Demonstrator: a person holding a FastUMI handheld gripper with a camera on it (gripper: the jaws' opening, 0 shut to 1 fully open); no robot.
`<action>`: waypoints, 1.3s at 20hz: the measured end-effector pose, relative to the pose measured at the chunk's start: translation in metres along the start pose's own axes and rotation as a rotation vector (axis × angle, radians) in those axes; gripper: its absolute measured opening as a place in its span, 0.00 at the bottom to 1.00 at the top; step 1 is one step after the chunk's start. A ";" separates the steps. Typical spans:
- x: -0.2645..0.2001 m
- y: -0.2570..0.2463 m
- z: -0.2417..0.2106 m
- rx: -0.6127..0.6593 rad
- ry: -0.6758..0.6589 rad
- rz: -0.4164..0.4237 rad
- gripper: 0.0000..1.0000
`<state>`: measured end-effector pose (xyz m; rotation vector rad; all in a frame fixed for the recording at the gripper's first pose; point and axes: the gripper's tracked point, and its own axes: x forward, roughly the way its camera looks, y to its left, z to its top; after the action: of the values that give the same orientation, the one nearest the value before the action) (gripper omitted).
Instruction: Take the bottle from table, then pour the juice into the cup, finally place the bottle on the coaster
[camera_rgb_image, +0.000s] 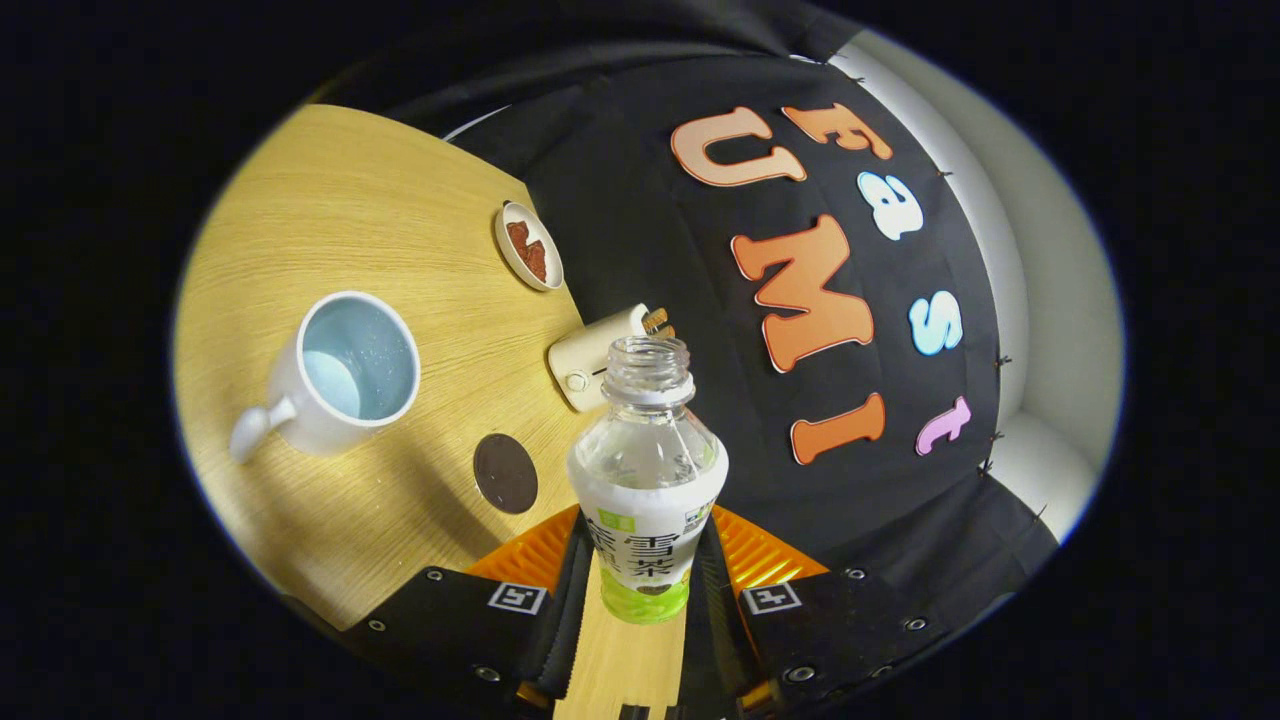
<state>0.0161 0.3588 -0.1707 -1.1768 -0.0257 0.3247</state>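
Observation:
A clear uncapped bottle (646, 470) with a white and green label stands between my fingers, and my gripper (645, 580) is shut on its lower body. The whole view is tilted, so the bottle hangs above the wooden table (400, 230). A white cup (340, 375) with a pale blue inside and a handle sits on the table beyond and to the left of the fingers. A dark round coaster (505, 473) lies on the table between the cup and the bottle.
A small white dish (529, 245) with brown pieces sits farther back on the table. A cream toaster-like device (600, 360) stands just behind the bottle's neck, by the black cloth wall.

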 end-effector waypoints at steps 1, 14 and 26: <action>0.000 0.001 0.003 -0.028 -0.007 -0.004 0.57; 0.006 0.013 0.019 -0.298 -0.051 -0.028 0.57; 0.009 0.018 0.015 -0.454 -0.067 -0.037 0.57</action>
<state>0.0172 0.3804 -0.1827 -1.6128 -0.1870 0.3354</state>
